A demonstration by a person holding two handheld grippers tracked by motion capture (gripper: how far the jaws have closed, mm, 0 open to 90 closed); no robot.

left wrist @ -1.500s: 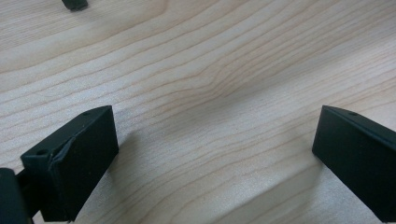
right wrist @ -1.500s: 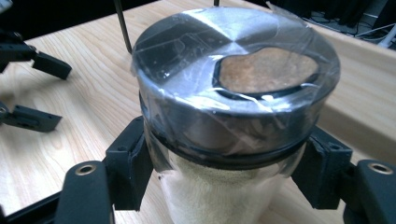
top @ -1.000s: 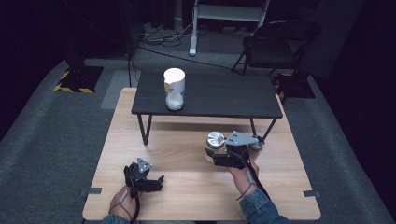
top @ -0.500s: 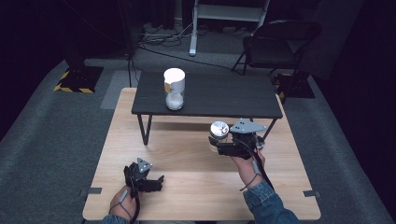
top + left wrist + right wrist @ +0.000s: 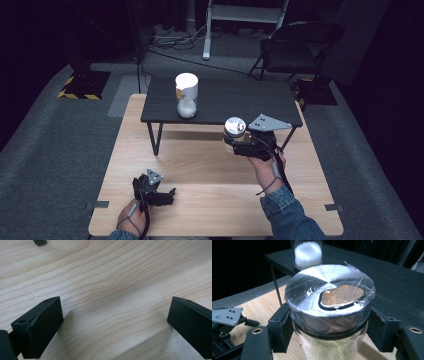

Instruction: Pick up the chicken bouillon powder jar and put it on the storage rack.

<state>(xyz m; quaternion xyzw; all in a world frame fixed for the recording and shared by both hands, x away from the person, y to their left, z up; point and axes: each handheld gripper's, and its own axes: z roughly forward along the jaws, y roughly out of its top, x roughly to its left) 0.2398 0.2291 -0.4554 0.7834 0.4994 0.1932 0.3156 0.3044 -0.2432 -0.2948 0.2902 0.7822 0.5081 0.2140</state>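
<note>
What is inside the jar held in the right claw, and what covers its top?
The jar holds a pale yellowish powder below the right claw. Its silver lid is wrapped in clear film, with a brown patch on top. How full it is lower down stays hidden.

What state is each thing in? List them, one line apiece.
Spice jar with metal lid: upright, lid on and taped over, clamped below the lid, held above the wooden table.
White-lidded jar: upright on the black shelf, lid on.
Right gripper: shut on the spice jar.
Left gripper: open, nothing between its fingers.
</note>
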